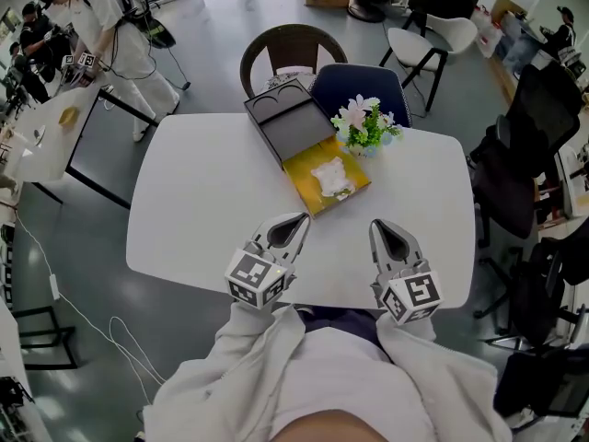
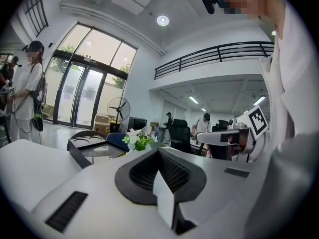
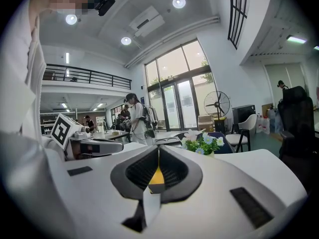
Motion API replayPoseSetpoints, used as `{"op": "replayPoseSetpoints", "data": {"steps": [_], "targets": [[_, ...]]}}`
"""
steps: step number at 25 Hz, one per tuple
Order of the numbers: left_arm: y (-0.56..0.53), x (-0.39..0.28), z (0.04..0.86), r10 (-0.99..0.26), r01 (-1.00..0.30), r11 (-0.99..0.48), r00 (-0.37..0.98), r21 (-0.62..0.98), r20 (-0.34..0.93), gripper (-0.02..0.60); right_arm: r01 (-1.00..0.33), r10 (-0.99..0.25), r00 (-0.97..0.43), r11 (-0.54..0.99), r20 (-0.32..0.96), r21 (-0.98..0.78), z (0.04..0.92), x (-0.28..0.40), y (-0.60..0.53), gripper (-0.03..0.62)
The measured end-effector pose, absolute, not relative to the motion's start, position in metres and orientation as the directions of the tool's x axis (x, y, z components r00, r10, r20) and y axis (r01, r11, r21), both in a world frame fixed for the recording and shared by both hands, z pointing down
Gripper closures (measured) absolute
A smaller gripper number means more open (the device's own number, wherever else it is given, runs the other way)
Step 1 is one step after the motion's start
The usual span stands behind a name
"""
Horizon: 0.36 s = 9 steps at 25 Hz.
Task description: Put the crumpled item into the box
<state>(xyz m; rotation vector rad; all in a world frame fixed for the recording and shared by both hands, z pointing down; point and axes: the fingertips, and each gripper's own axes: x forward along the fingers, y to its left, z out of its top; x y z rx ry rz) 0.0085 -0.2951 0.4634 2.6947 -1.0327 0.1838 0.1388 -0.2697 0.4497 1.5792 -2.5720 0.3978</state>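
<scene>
A crumpled white item point(image 1: 331, 178) lies inside the yellow tray of an open box point(image 1: 342, 199) on the white table point(image 1: 184, 201). The box's dark lid point(image 1: 287, 122) stands raised behind it and also shows in the left gripper view as the dark lid point(image 2: 88, 150). My left gripper point(image 1: 296, 221) hovers just in front of the box, jaws shut, nothing between them point(image 2: 158, 152). My right gripper point(image 1: 383, 230) is to the right of the box's near corner, also shut and empty point(image 3: 158, 151). A sliver of the yellow tray point(image 3: 156, 175) shows through its jaws.
A small pot of flowers point(image 1: 365, 125) stands on the table right behind the box, also seen as flowers point(image 2: 137, 142) and flowers point(image 3: 202, 144). Chairs point(image 1: 290, 49) are at the far edge. A person point(image 1: 115, 40) stands at the back left by another table.
</scene>
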Motion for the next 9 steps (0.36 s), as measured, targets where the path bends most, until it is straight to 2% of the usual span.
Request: {"op": "replayPoseSetpoints", "data": {"steps": [9], "targets": [[-0.2947, 0.0058, 0.4646, -0.641, -0.675, -0.717, 0.737, 0.177, 0.215, 0.567, -0.885, -0.858, -0.463, 0.435, 0.223, -0.166, 0.4495, 0.1328, -0.2682, 0.559]]}}
